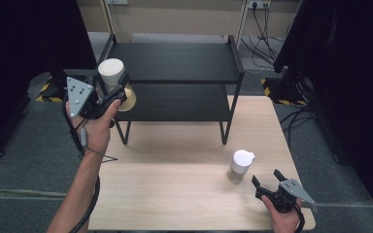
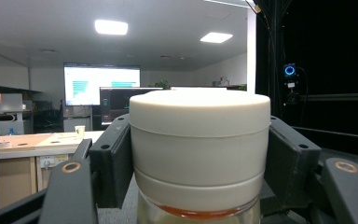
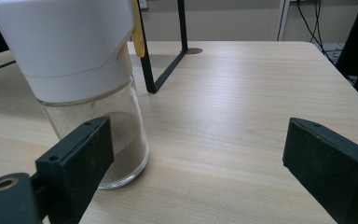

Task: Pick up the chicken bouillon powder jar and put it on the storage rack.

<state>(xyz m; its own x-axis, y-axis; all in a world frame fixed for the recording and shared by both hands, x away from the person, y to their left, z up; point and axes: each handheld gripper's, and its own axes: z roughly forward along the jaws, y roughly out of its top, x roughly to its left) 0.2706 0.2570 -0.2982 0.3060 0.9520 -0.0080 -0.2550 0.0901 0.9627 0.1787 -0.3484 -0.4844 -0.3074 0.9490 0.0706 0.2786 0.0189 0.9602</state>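
My left gripper (image 1: 111,87) is raised at the left end of the black shelf (image 1: 175,63) and is shut on a jar with a white lid (image 1: 110,72). In the left gripper view the white lid (image 2: 199,135) sits clamped between both jaws, with clear glass and an orange line below it. A second glass jar with a white pouring lid (image 1: 239,166) stands on the wooden table (image 1: 175,194). My right gripper (image 1: 267,178) is open just to the right of it, near the table's front right corner. In the right gripper view this jar (image 3: 81,79) stands by the left jaw and holds brown powder.
The two-tier black shelf stands on the far half of the table, its legs (image 1: 225,128) resting on the wood. Dark curtains hang on both sides, and cables (image 1: 264,29) lie on the floor beyond the table.
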